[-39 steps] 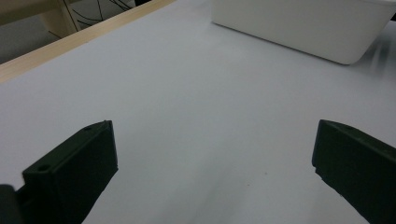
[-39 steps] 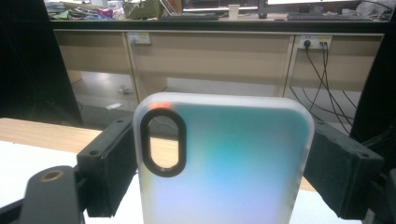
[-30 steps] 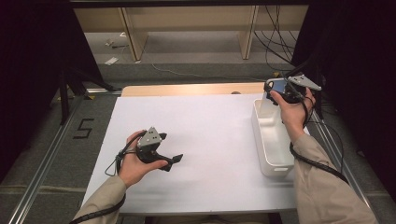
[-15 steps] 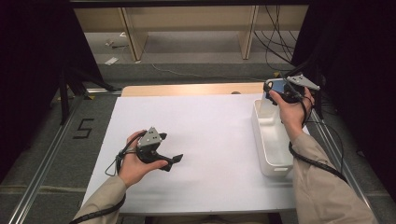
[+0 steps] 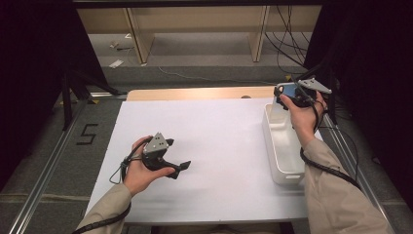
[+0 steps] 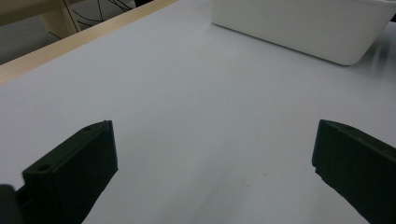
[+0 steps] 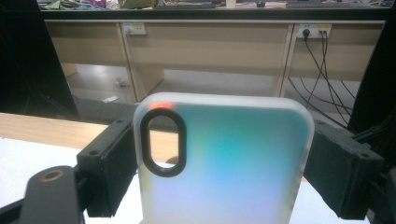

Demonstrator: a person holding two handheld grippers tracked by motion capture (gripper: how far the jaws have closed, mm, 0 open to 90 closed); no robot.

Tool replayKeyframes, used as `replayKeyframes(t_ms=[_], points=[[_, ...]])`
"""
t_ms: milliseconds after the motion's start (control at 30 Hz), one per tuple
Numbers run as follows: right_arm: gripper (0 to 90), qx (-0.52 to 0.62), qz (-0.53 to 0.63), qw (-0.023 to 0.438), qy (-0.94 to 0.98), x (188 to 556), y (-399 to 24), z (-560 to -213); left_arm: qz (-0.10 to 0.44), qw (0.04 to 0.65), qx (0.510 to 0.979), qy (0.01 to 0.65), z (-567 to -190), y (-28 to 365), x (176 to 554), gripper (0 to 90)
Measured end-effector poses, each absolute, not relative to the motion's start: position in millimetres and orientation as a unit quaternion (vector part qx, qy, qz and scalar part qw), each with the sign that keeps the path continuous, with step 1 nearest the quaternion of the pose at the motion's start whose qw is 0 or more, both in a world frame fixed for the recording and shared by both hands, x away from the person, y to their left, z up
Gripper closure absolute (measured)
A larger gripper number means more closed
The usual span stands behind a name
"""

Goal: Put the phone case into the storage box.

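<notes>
1. So, your right gripper (image 5: pixel 287 95) sits at the upper right of the high view, its jaws pinching a phone case (image 7: pixel 219 163) by its two long edges; the right gripper view shows the case upright, camera cutout at its upper left.
2. You hold the case above the far end of the white bin (image 5: pixel 282 146), which runs down the right side of the frame.
3. Your left gripper (image 5: pixel 182 167) rests at the lower left on the white table sheet (image 5: pixel 219 141), jaws spread wide with nothing between them.
4. Judging by this, the pick-up is done; what looks left is lowering the case into the bin and letting go.
</notes>
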State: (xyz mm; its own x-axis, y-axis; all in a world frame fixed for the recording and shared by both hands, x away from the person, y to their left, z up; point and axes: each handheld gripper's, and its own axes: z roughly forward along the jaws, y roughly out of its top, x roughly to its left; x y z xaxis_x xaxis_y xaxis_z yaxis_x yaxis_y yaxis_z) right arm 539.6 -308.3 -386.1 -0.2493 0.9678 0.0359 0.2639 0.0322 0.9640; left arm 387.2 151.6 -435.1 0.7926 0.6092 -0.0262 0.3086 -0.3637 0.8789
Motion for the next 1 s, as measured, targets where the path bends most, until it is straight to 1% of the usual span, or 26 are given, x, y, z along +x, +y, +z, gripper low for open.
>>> replayKeyframes(t_ms=[1000], points=[[17.8, 0.500, 0.477, 0.352, 0.632, 546.2, -304.7, -393.8, 0.153, 0.488, 0.811, 0.284, -435.4, 151.8, 387.3, 0.0]])
